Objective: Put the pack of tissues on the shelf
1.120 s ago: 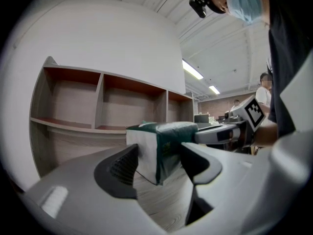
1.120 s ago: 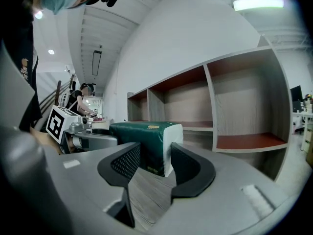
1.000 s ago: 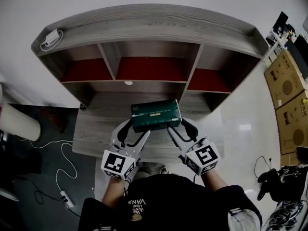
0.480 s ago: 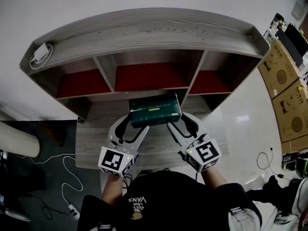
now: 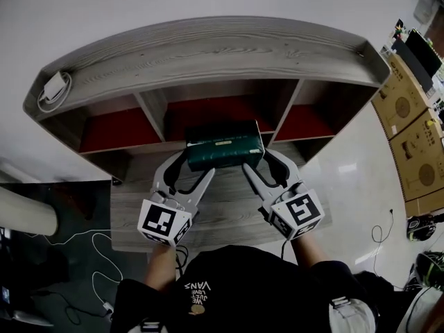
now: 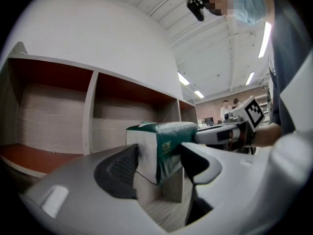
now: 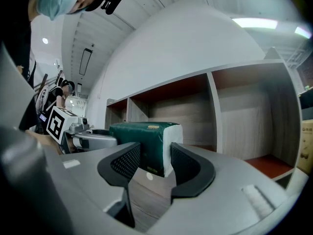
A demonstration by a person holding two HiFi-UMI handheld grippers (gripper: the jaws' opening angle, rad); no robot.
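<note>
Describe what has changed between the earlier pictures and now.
The pack of tissues, gripped at its ends by the left gripper and the right gripper, moved forward toward the middle compartment of the shelf. Nothing was grasped or released. The shelf stayed put.

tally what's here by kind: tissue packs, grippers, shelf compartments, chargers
tissue pack: 1
grippers: 2, left gripper and right gripper, both clamped on the pack
shelf compartments: 3, left, middle, right
charger with cable: 1
total: 7
</note>
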